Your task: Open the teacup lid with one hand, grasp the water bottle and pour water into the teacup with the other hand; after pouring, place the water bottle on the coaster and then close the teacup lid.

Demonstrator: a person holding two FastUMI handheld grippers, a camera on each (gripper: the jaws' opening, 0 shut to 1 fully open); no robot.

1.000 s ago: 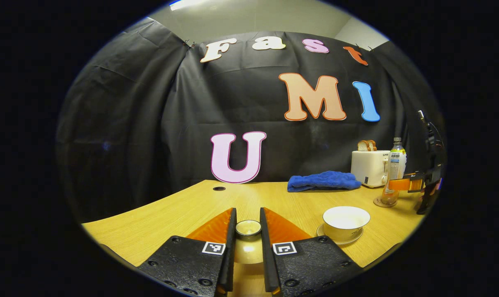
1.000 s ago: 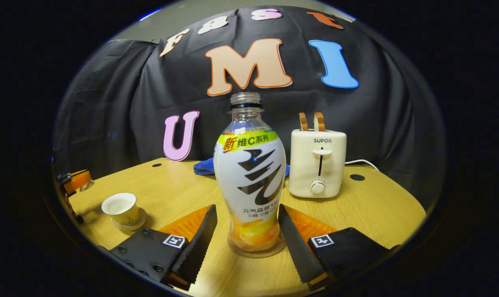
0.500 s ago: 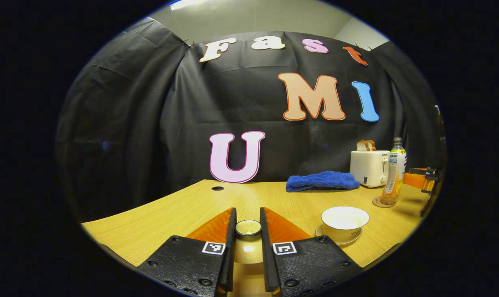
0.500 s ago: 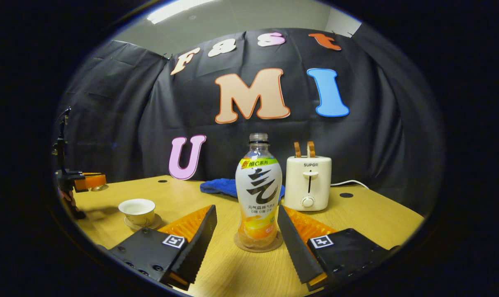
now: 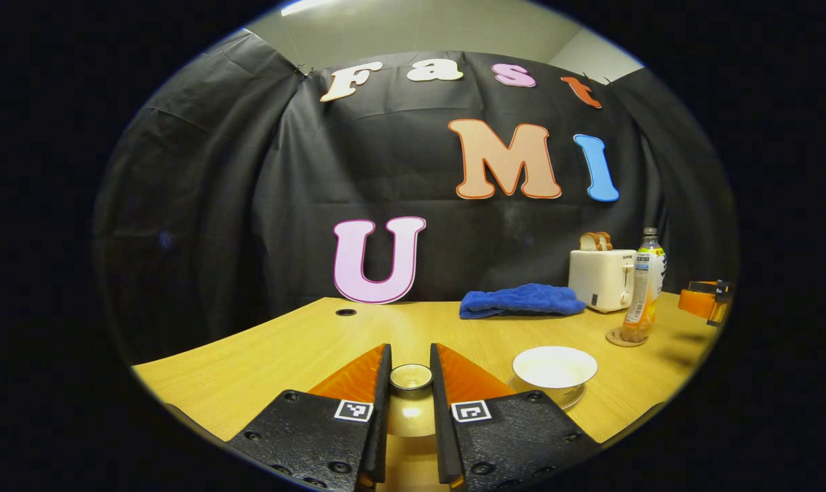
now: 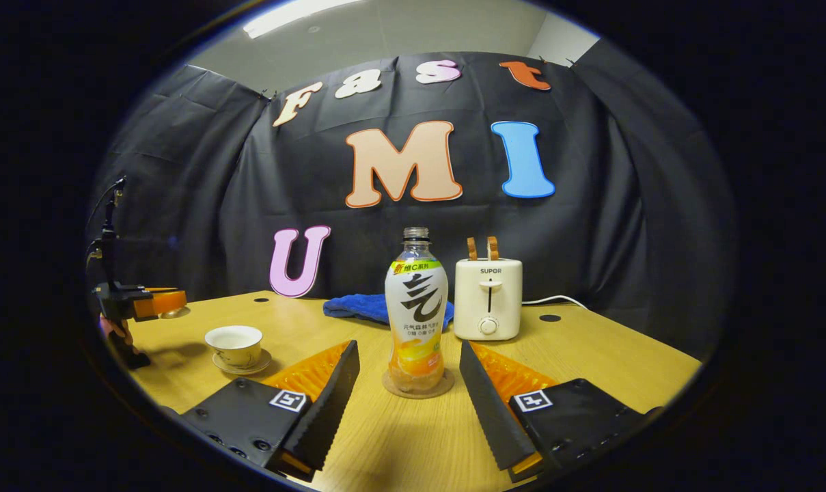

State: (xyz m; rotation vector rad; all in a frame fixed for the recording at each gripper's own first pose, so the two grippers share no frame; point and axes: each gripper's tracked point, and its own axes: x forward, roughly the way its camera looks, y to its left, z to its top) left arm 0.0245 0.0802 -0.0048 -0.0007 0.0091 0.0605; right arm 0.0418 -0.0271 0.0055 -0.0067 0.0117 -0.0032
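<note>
While the left tongs (image 5: 410, 383) pinch the teacup lid (image 5: 411, 377) by its knob, the open teacup (image 5: 554, 370) sits on its saucer just to their right on the worktop (image 5: 262, 362). Most of the lid is hidden behind the fingers. Spread wide, the right tongs (image 6: 409, 383) hold nothing; the water bottle (image 6: 416, 307) stands upright on the coaster (image 6: 418, 388) just ahead of them, untouched. Farther back stand a toaster (image 6: 488, 297) and a blue cloth (image 6: 358, 307), partly hidden by the bottle.
</note>
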